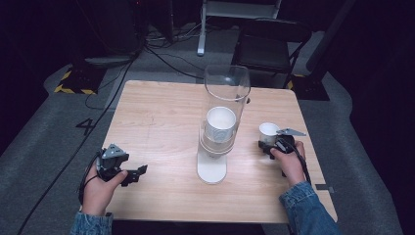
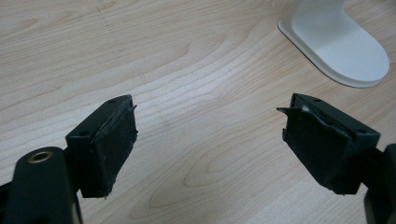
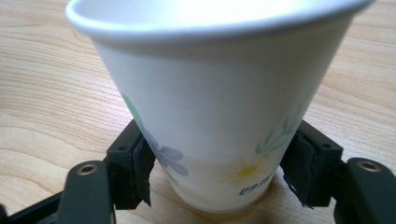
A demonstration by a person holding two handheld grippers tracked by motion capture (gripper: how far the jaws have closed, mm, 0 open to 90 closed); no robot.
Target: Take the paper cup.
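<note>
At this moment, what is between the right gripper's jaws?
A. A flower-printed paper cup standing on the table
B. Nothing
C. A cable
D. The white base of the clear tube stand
A: in the right gripper view the pads press the lower sides of the upright flower-printed paper cup, which stands on the table.

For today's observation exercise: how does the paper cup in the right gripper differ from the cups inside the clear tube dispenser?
The paper cup stands alone on the table, while the stacked cups sit nested inside the clear tube dispenser. The right gripper has its fingers shut on the paper cup near its base; nothing grips the stacked cups. The left gripper is open. Both are white, mouth up.
</note>
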